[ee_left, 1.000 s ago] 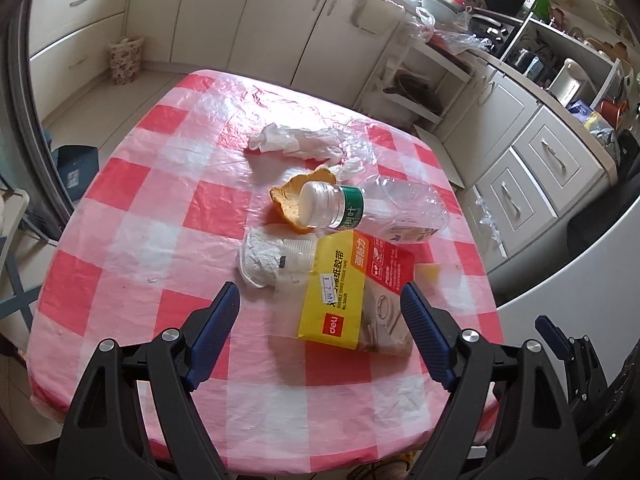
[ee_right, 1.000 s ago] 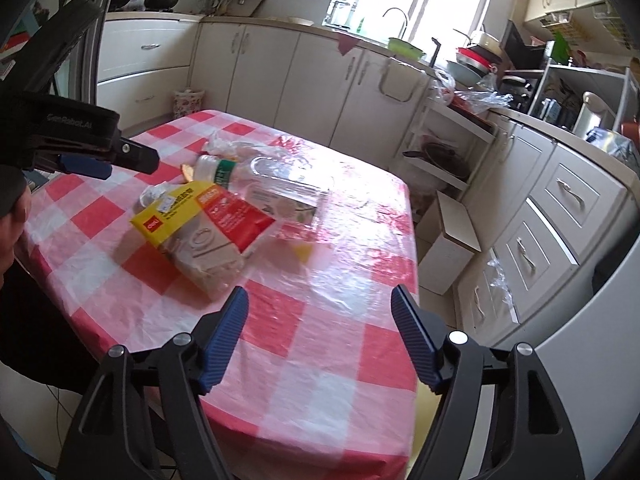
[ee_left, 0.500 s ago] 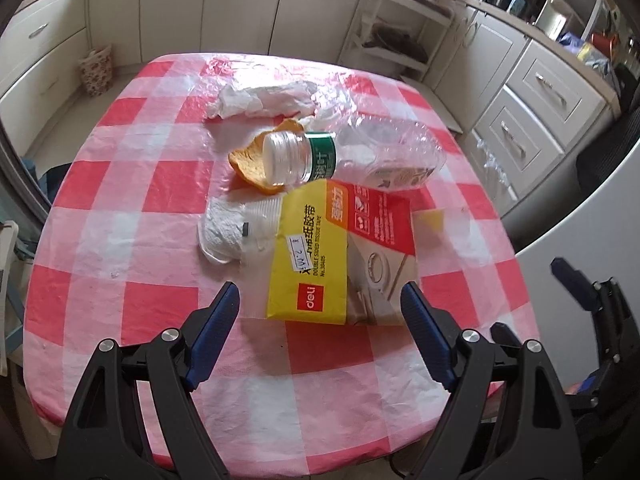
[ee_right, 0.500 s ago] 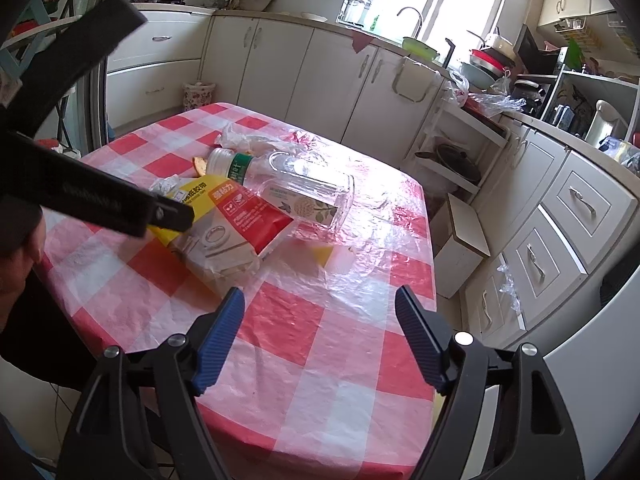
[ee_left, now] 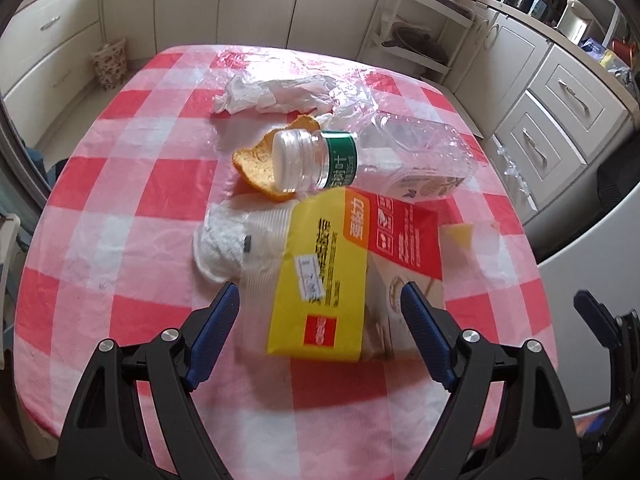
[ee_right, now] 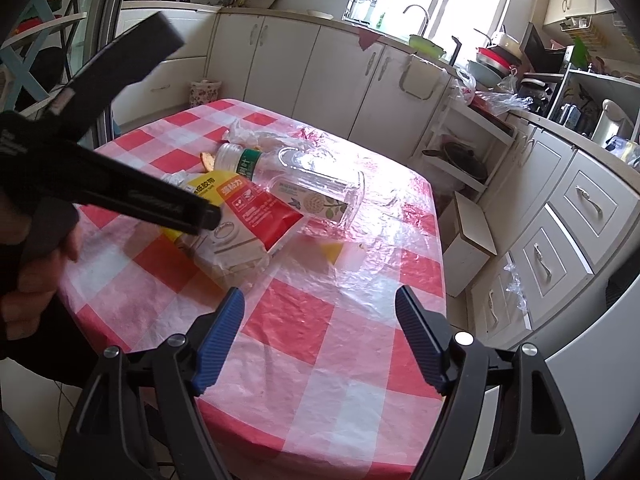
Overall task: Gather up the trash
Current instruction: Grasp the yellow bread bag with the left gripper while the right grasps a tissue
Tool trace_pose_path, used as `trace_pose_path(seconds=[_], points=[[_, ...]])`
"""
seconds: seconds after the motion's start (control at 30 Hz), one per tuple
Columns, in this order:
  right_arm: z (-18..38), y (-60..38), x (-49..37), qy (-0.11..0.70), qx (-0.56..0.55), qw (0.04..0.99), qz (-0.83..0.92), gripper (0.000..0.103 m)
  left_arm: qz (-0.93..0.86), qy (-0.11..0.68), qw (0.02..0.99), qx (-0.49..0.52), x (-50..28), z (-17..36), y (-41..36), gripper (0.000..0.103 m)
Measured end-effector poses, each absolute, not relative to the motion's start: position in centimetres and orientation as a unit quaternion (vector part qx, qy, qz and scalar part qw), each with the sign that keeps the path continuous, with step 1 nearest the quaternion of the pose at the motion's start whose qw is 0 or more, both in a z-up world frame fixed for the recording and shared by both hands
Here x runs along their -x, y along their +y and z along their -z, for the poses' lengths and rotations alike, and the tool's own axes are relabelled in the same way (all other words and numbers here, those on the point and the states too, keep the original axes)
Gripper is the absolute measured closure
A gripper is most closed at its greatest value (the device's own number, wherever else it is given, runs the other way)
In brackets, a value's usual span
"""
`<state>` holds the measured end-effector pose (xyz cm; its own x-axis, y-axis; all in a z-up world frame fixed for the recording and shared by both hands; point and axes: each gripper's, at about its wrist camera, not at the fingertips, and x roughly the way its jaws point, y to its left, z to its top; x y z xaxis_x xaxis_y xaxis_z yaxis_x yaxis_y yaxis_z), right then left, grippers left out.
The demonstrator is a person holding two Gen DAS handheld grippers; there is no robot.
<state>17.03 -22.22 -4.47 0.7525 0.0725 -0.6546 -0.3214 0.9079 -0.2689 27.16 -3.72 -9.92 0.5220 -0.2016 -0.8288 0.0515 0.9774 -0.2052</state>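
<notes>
Trash lies on a red-and-white checked table. A yellow and red tape packet lies nearest; it also shows in the right wrist view. Behind it lie a clear plastic bottle on its side, an orange peel, a crushed white cup and crumpled white tissue. My left gripper is open and empty, its fingers on either side of the packet's near end, above it. My right gripper is open and empty above the table's near right part.
A small yellow scrap lies right of the packet. White kitchen cabinets line the far wall and drawers the right. A white box stands on the floor beside the table. The left gripper's body crosses the right wrist view.
My left gripper has moved forward and down over the table; the packet now sits between its fingers. My right gripper has shifted only slightly. Both stay open.
</notes>
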Motion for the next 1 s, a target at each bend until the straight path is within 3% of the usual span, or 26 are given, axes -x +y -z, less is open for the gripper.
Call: trace_pose_path(seconds=[0.03,0.1,0.17,0.37,0.43,0.47,0.5,0.73,0.77,0.8,0.9,1.0], points=[[4.5,-22.2,-17.1,0.336,0.186,0.917,-0.108,0.028,0.075,0.485,0.868,0.073,-27.3,10.0,-4.0,0.044],[4.6,-22.2,-17.1,0.337,0.186,0.917,-0.108,0.028,0.08,0.495,0.863,0.062,-27.6,10.4,-4.5,0.084],[4.6,-22.2,-17.1,0.337,0.185,0.917,-0.108,0.028,0.097,0.5,0.857,0.074,-27.6,10.4,-4.4,0.098],[4.6,-22.6,-17.5,0.341,0.176,0.918,-0.103,0.028,0.121,0.488,0.857,0.115,-27.2,9.2,-3.3,0.102],[4.8,-22.9,-17.7,0.345,0.167,0.918,-0.104,0.028,0.118,0.492,0.853,0.13,-27.5,9.5,-2.9,0.082],[4.9,-23.0,-17.9,0.348,0.162,0.918,-0.104,0.028,0.111,0.492,0.852,0.137,-27.5,9.7,-2.7,0.045],[4.9,-23.1,-18.0,0.35,0.158,0.917,-0.104,0.028,0.099,0.489,0.855,0.142,-27.5,9.7,-2.5,0.02],[5.3,-23.0,-18.7,0.356,0.15,0.915,-0.113,0.028,0.072,0.474,0.873,0.089,-28.3,10.2,-4.5,0.018],[5.4,-22.9,-18.9,0.357,0.15,0.915,-0.114,0.028,0.071,0.472,0.876,0.071,-28.3,10.3,-5.1,0.025],[5.4,-22.9,-19.0,0.358,0.15,0.914,-0.115,0.028,0.075,0.473,0.876,0.05,-28.4,10.5,-5.8,0.053],[5.5,-22.8,-19.3,0.358,0.151,0.914,-0.116,0.028,0.094,0.482,0.871,0.002,-28.3,10.7,-7.4,0.094],[5.4,-23.0,-19.5,0.358,0.15,0.915,-0.112,0.028,0.113,0.479,0.87,0.021,-28.0,9.4,-6.7,0.103]])
